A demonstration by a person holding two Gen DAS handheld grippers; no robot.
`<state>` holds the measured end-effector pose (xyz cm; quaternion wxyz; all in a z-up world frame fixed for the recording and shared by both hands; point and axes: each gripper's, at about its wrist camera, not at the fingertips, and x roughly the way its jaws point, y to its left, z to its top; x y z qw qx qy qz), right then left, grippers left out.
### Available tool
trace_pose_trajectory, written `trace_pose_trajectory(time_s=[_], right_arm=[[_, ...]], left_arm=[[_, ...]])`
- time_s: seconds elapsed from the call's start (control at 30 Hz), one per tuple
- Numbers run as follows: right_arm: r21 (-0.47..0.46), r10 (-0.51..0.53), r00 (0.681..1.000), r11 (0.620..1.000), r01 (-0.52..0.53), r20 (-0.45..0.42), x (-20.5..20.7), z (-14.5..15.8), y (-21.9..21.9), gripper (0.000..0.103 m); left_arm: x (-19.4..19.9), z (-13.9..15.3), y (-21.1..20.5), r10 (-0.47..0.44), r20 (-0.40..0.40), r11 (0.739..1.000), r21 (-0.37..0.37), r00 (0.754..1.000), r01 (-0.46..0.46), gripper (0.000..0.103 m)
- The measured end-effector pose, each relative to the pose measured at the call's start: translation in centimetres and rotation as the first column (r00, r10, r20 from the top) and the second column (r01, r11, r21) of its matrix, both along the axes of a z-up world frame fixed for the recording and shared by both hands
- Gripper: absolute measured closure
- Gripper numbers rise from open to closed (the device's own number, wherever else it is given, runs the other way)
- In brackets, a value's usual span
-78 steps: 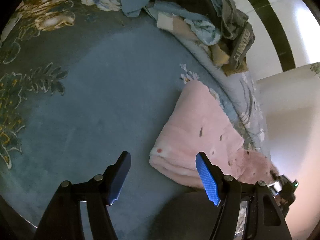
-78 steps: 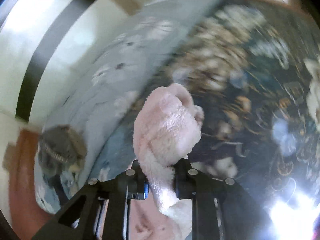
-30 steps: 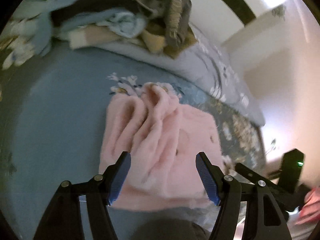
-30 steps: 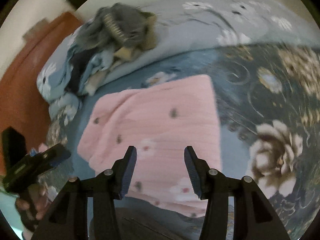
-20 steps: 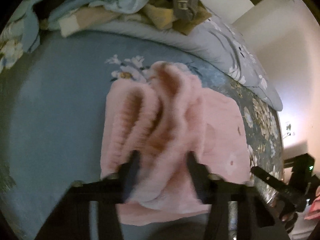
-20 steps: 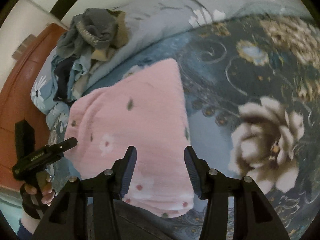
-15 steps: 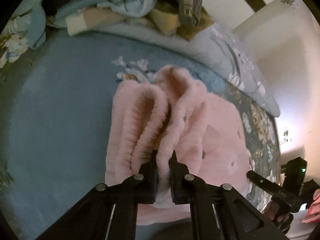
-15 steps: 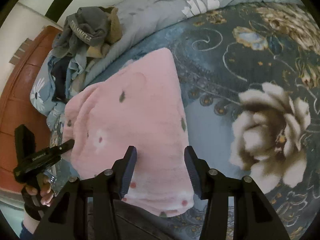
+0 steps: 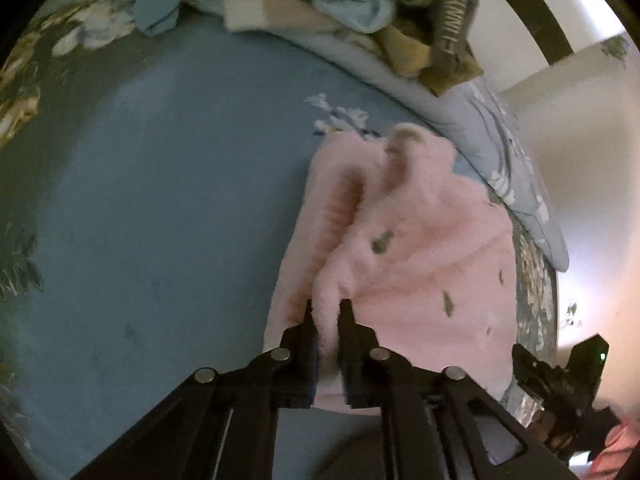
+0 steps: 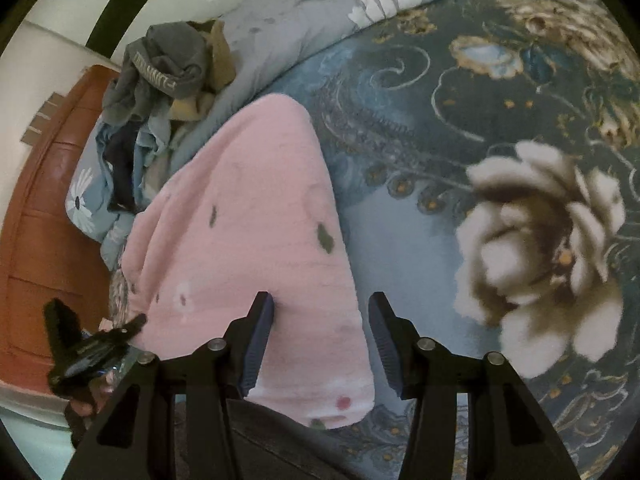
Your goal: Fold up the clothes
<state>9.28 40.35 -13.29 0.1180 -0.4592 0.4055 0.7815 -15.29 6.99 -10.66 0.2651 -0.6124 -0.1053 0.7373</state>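
Our left gripper (image 9: 327, 312) pinches the pink garment (image 9: 420, 248) on the bed (image 9: 160, 200); our right gripper (image 10: 320, 312) hovers over it, jaws spread.

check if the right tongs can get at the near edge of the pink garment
Probably yes: the right tongs are open, straddling the pink garment edge, nothing between. The left tongs grip a separate fold.

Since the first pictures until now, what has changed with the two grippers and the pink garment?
The right gripper let go of the pink garment and now hovers open over it. The left gripper, open before, closed on a fold near its edge. The clothes pile stayed in place.
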Motion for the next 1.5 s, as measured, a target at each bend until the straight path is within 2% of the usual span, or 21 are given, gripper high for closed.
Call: trace_pose_trajectory(time_s=[0.13, 0.27, 0.33, 0.47, 0.53, 0.57, 0.6, 0.7, 0.8, 0.83, 0.93, 0.97, 1.03, 1.1, 1.17, 1.2, 1.27, 1.33, 1.43, 1.5], right_arm=[[0.005, 0.007, 1.0, 1.0, -0.007, -0.006, -0.2, -0.4, 0.2, 0.05], [0.005, 0.002, 1.0, 1.0, -0.002, -0.01, -0.4, -0.6, 0.5, 0.05], [-0.004, 0.0, 1.0, 1.0, 0.0, -0.013, -0.5, -0.8, 0.7, 0.05], [-0.023, -0.002, 1.0, 1.0, 0.002, -0.019, -1.0, -1.1, 0.8, 0.05], [-0.029, 0.003, 1.0, 1.0, -0.003, -0.02, -1.2, -1.2, 0.9, 0.05], [-0.031, 0.005, 1.0, 1.0, -0.005, -0.018, -1.3, -1.2, 0.9, 0.05], [-0.033, 0.006, 1.0, 0.999, -0.006, -0.016, -1.3, -1.4, 1.0, 0.05], [-0.047, 0.005, 1.0, 0.999, -0.006, -0.019, -1.2, -1.7, 1.3, 0.05], [-0.056, 0.011, 1.0, 0.998, -0.012, -0.022, -1.2, -2.0, 1.3, 0.047], [-0.06, 0.014, 1.0, 0.998, -0.015, -0.022, -1.3, -2.2, 1.3, 0.043], [-0.072, 0.018, 1.0, 0.997, -0.019, -0.016, -1.5, -2.7, 1.3, 0.042], [-0.075, 0.017, 1.0, 0.997, -0.018, -0.014, -1.5, -2.9, 1.3, 0.042], [-0.081, 0.016, 1.0, 0.997, -0.017, -0.011, -1.6, -3.0, 1.3, 0.042], [-0.077, 0.019, 1.0, 0.997, -0.02, -0.018, -1.4, -2.6, 1.3, 0.042], [-0.075, 0.02, 0.999, 0.997, -0.023, -0.036, -1.1, -2.1, 1.4, 0.042], [-0.076, 0.021, 0.999, 0.997, -0.024, -0.044, -1.0, -1.9, 1.5, 0.042], [-0.082, 0.019, 0.998, 0.996, -0.024, -0.053, -1.0, -1.8, 1.6, 0.042], [-0.099, 0.014, 0.999, 0.995, -0.019, -0.049, -1.3, -2.2, 1.6, 0.041], [-0.123, 0.019, 0.999, 0.992, -0.023, -0.032, -1.9, -3.1, 1.2, 0.041], [-0.139, 0.018, 1.0, 0.99, -0.021, -0.022, -2.0, -3.8, 1.1, 0.039]], left_arm=[[-0.4, 0.1, 0.2, 0.003, 0.006, 1.0, 0.002, 1.0, -0.003, 0.083], [-1.3, 3.1, 1.8, -0.033, -0.079, 0.999, 0.026, 0.996, 0.035, 0.05], [-2.4, 3.9, 3.4, -0.054, -0.103, 0.998, 0.024, 0.993, 0.057, 0.049], [-4.6, 3.9, 6.5, -0.084, -0.099, 0.996, 0.015, 0.992, 0.086, 0.049], [-5.2, 3.6, 7.4, -0.087, -0.09, 0.996, 0.021, 0.992, 0.089, 0.052], [-5.3, 3.6, 7.4, -0.082, -0.096, 0.996, 0.039, 0.992, 0.086, 0.068], [-5.3, 3.6, 7.2, -0.076, -0.102, 0.995, 0.056, 0.992, 0.082, 0.095], [-5.8, 3.1, 6.0, -0.006, -0.118, 0.999, 0.034, 0.993, 0.01, 0.094], [-7.3, 0.8, 3.7, 0.092, -0.043, 0.996, 0.014, 0.995, -0.091, 0.094], [-7.6, 0.1, 2.9, 0.115, -0.013, 0.993, 0.018, 0.993, -0.115, 0.094], [-7.6, -0.5, 1.6, 0.119, 0.038, 0.99, 0.078, 0.992, -0.121, 0.089], [-7.5, -0.1, 1.4, 0.109, 0.048, 0.988, 0.108, 0.993, -0.114, 0.084], [-7.1, 0.6, 1.0, 0.093, 0.057, 0.985, 0.144, 0.994, -0.1, 0.066], [-6.6, 1.7, 0.6, 0.074, 0.032, 0.983, 0.163, 0.997, -0.078, 0.035], [-6.0, 2.4, 0.6, 0.046, -0.004, 0.988, 0.15, 0.999, -0.045, 0.026], [-5.7, 2.5, 0.9, 0.023, -0.021, 0.992, 0.126, 1.0, -0.02, 0.023], [-5.0, 1.5, 2.1, -0.055, -0.04, 0.998, 0.025, 0.998, 0.056, 0.022], [-4.2, -0.1, 3.3, -0.12, -0.038, 0.99, -0.081, 0.992, 0.116, 0.022], [-3.6, -2.2, 3.5, -0.127, -0.001, 0.986, -0.112, 0.992, 0.126, 0.022], [-3.8, -3.3, 2.1, -0.066, 0.057, 0.997, -0.032, 0.996, 0.068, 0.019]])
